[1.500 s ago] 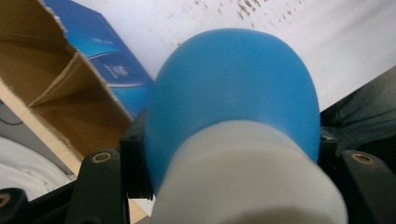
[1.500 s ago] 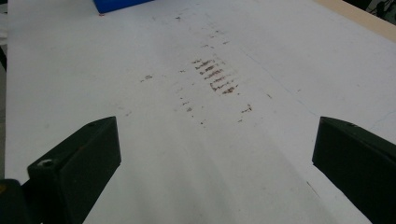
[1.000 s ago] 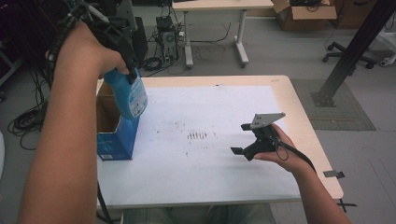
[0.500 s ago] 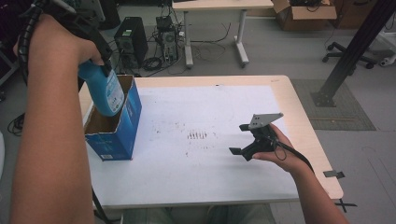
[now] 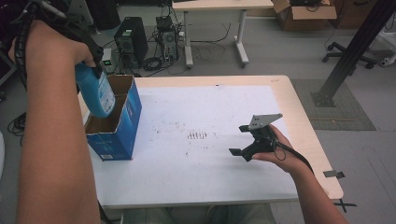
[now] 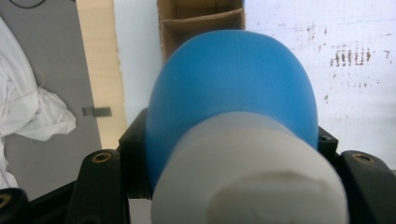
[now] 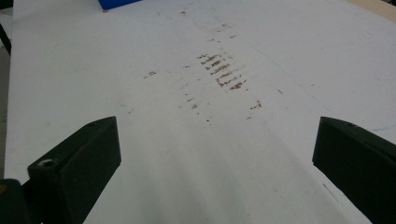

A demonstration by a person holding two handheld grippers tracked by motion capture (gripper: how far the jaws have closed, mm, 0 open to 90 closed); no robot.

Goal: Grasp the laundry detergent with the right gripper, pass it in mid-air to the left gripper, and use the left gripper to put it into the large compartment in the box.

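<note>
A blue bottle [image 5: 96, 94] with a white cap [image 6: 247, 177] hangs over the open top of a blue cardboard box [image 5: 119, 137] at the table's left edge. My left gripper [image 5: 91, 65] is shut on the bottle just below the cap, with the bottle's base pointing down toward the box [image 6: 201, 21]. At the right of the table, my right gripper [image 5: 240, 140] rests low on the white sheet. In the right gripper view, the right gripper [image 7: 215, 163] has its jaws wide apart with only bare sheet between them.
A white sheet [image 5: 205, 107] with brown smudges [image 5: 197, 135] covers most of the wooden table [image 5: 303, 121]. On the floor beyond stand a computer tower [image 5: 130, 44], cables, another table [image 5: 215, 7] and a black post [image 5: 350, 51]. White cloth [image 6: 32, 112] lies on the floor at the left.
My left hand has carried the bottle leftward, from over the box's right side to over its opening. The right gripper has stayed where it was.
</note>
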